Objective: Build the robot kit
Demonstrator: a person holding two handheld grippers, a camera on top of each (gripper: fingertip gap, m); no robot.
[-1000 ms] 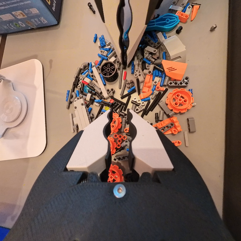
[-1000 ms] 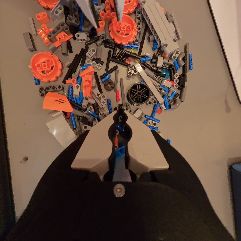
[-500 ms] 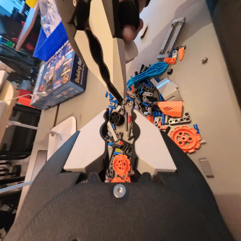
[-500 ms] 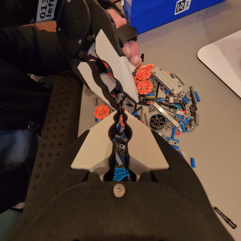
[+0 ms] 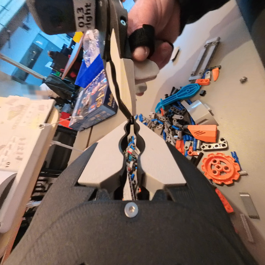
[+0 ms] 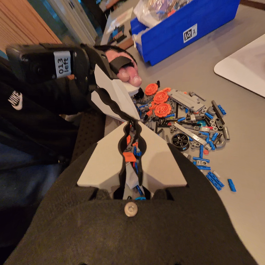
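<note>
Both grippers are lifted above a pile of small building parts [image 5: 176,129] on the grey table and meet tip to tip. My left gripper [image 5: 131,123] is shut on a small black pin [image 5: 131,120]. My right gripper [image 5: 130,116] comes down from above, held by a hand, and is shut on the same pin. In the right wrist view my right gripper [image 6: 131,123] holds the pin [image 6: 131,124], and the left gripper [image 6: 133,119] reaches in from the upper left. The pile [image 6: 186,121] lies to the right, below the tips.
An orange gear [image 5: 220,168], an orange panel [image 5: 203,132] and a teal piece [image 5: 179,94] lie in the pile. A black wheel [image 6: 180,141] sits near its edge. A blue bin [image 6: 186,33], a white board [image 6: 243,64] and a printed box [image 5: 94,109] stand around it. The tips of both grippers are at nearly the same place. The orange gear [image 5: 220,168] is about 12 cm from both grippers' fingertips.
The right gripper has lifted the pin out of the pile. The left gripper, open before, has risen and shut on the pin's other end. Both views have tilted up from the table.
</note>
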